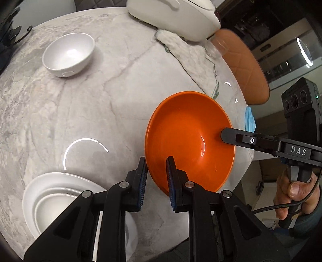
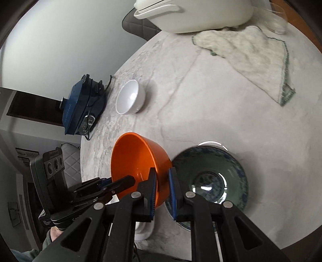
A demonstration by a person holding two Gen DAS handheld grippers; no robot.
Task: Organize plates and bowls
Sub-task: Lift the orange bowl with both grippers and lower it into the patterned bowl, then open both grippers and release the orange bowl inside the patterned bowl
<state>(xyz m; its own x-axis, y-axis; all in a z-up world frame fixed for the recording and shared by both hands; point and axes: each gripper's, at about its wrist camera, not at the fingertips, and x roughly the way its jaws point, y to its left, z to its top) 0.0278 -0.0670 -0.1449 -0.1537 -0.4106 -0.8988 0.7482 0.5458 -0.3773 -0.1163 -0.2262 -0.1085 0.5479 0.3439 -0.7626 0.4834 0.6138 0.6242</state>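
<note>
Both tongs grip one orange bowl (image 1: 190, 141), held tilted above the marble table (image 1: 100, 110). In the left wrist view the left gripper (image 1: 156, 182), bottom centre, pinches the bowl's near rim between narrowly parted blue pads, while the right gripper (image 1: 226, 135) enters from the right edge (one finger inside the bowl). In the right wrist view the right gripper (image 2: 162, 191) clamps the wall at lower centre.

Bare marble tabletop (image 1: 84, 112) lies open through the middle, toward twelve o'clock of the raised glossy orange bowl (image 1: 187, 141). A small white ceramic bowl (image 1: 68, 54) stands at ten o'clock, stacked white plates (image 1: 54, 199) at eight. A crumpled white cloth (image 2: 247, 58) and big white lidded pot (image 2: 193, 14) block one o'clock; a dark green glazed bowl (image 2: 211, 177) sits beside the orange bowl.
</note>
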